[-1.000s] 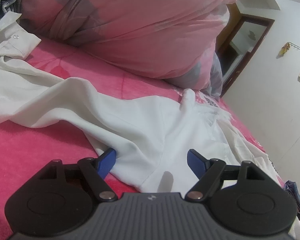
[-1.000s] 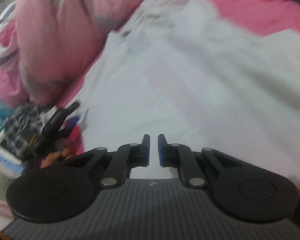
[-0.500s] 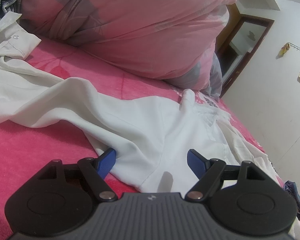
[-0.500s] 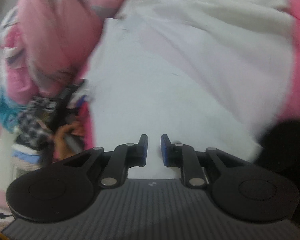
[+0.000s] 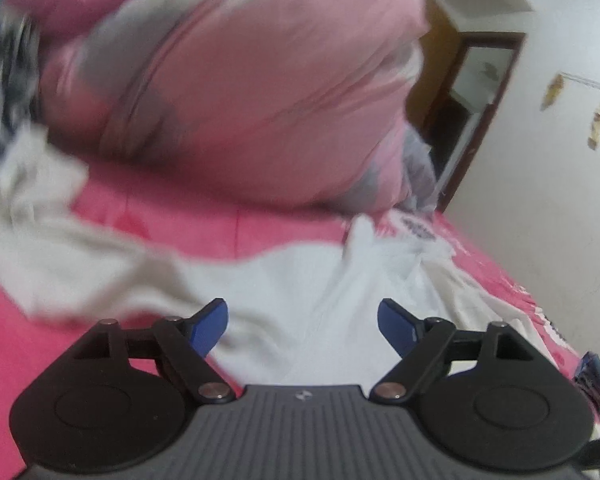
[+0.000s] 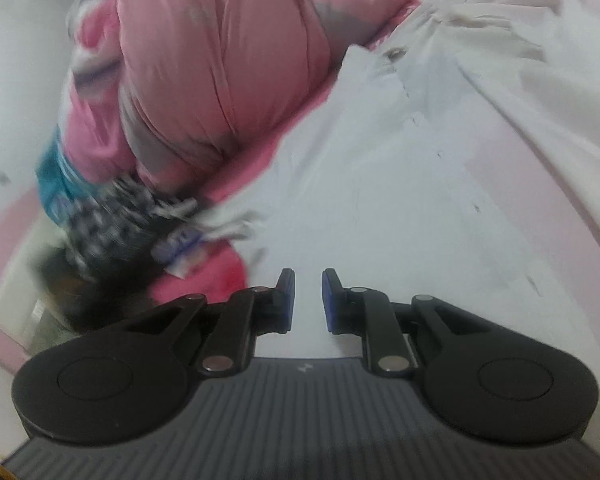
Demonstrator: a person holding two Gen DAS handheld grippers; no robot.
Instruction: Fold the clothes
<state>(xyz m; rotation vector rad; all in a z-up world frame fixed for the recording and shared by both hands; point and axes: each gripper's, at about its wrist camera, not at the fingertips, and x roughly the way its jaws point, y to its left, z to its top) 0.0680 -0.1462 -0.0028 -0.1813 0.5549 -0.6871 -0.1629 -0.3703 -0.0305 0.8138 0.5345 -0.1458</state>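
A white shirt (image 5: 320, 264) lies spread and wrinkled over the pink bedsheet (image 5: 40, 340). My left gripper (image 5: 302, 308) hovers just above the shirt's near edge. Its blue fingers (image 5: 210, 320) stand wide apart and are opening, with nothing pinched between them. In the right wrist view the same shirt (image 6: 400, 180) fills the middle and right. My right gripper (image 6: 308, 280) hangs over it with only a narrow gap between its pads. No cloth is caught in that gap.
A big pink quilt (image 5: 240, 80) is bunched at the back of the bed and also shows as the quilt (image 6: 220, 60). A checkered garment (image 6: 112, 220) lies beside it. A dark-framed doorway (image 5: 472, 112) and a white wall (image 5: 540, 200) stand on the right.
My left gripper has lifted off the shirt and its jaws have spread a little wider. The right gripper has swung across the shirt toward the quilt, and its pads have parted slightly.
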